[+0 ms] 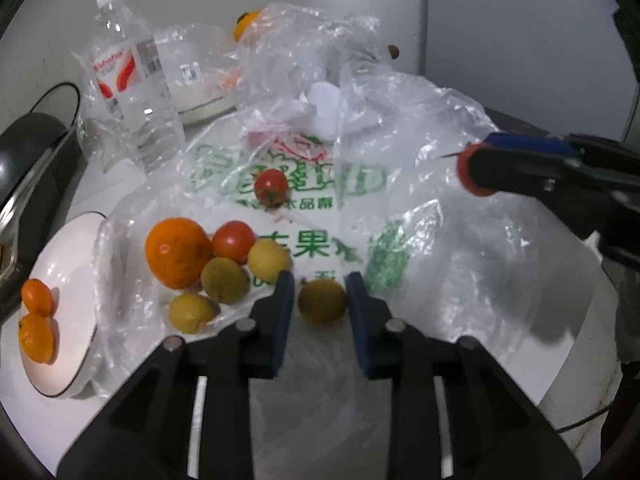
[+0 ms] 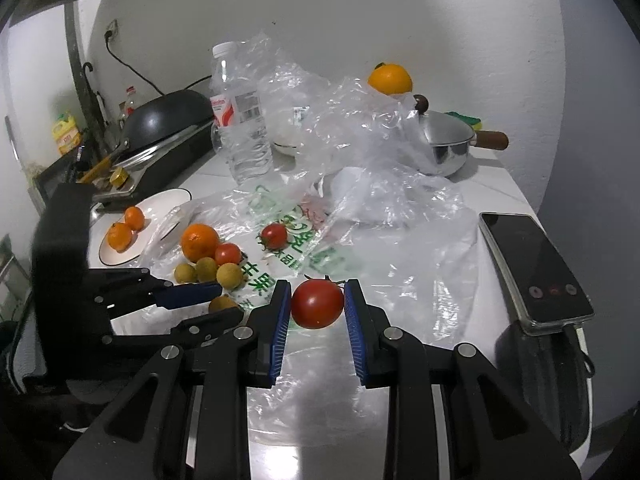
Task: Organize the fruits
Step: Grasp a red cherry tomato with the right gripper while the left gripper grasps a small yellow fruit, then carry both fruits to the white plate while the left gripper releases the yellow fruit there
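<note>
Your right gripper (image 2: pixel 318 306) holds a red tomato (image 2: pixel 317 303) between its blue pads, raised a little above the printed plastic bag (image 2: pixel 298 236) near the counter's front edge. Your left gripper (image 1: pixel 320 300) stands partly spread with a brownish-yellow small fruit (image 1: pixel 322 303) between the pads; you cannot tell from either view whether the pads touch it. That fruit lies on the bag. Toward the counter's left side sits a cluster on the same bag: a large orange (image 1: pixel 178 252), a second tomato (image 1: pixel 233 241) touching it, and three yellowish small fruits (image 1: pixel 224 280) packed close in front. A third tomato (image 1: pixel 271 187) lies alone on the bag's green print, farther back. At the left edge a white plate (image 1: pixel 72 280) carries two small oranges (image 1: pixel 37 320), touching each other. Behind the cluster a clear water bottle (image 1: pixel 132 92) stands upright, with crumpled clear plastic (image 2: pixel 360 128) heaped beside it. At the back another orange (image 2: pixel 390 78) rests atop the plastic, next to a steel saucepan (image 2: pixel 448 144). A dark wok (image 2: pixel 168 120) sits back left, and an induction cooktop (image 2: pixel 532 268) lies along the right edge.
</note>
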The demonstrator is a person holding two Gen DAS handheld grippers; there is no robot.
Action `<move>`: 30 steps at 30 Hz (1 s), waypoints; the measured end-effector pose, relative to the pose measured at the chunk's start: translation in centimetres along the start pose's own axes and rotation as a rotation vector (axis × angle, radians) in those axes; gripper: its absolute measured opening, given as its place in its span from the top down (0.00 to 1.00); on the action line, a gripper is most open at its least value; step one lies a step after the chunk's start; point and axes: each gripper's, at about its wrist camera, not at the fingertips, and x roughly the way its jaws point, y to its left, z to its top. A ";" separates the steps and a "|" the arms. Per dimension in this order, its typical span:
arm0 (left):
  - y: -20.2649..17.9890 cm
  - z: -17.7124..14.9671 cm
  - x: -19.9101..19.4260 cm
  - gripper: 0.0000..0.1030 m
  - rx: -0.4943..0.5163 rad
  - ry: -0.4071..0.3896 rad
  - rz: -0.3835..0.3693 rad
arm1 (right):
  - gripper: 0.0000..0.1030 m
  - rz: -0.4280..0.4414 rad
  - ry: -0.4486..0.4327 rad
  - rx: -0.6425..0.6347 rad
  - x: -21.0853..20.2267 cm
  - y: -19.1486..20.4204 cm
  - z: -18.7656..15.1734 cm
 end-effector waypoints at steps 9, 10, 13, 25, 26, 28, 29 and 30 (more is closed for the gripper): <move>0.6 0.2 -1.1 0.75 -0.031 -0.035 -0.060 | 0.72 -0.036 0.008 -0.019 -1.0 0.8 0.7; 0.7 0.2 -1.4 0.75 -0.031 -0.040 -0.063 | 0.72 -0.036 0.006 -0.021 -1.0 1.0 0.8; 1.1 0.5 -2.7 0.75 -0.019 -0.060 -0.065 | 0.72 -0.033 0.008 -0.018 -0.8 1.5 1.1; 5.3 1.5 -6.9 0.75 -0.036 -0.152 -0.046 | 0.72 0.019 0.021 -0.055 2.0 4.7 3.7; 6.1 1.4 -7.3 0.75 -0.047 -0.164 -0.048 | 0.72 0.029 0.016 -0.064 2.2 5.3 4.1; 7.2 1.1 -8.0 0.75 -0.060 -0.180 -0.038 | 0.72 0.043 0.013 -0.076 2.6 6.2 4.6; 7.9 0.9 -8.3 0.75 -0.065 -0.189 -0.027 | 0.72 0.053 0.013 -0.087 2.9 6.8 4.9; 8.3 0.7 -8.5 0.75 -0.068 -0.193 -0.021 | 0.72 0.058 0.014 -0.093 3.2 7.2 5.1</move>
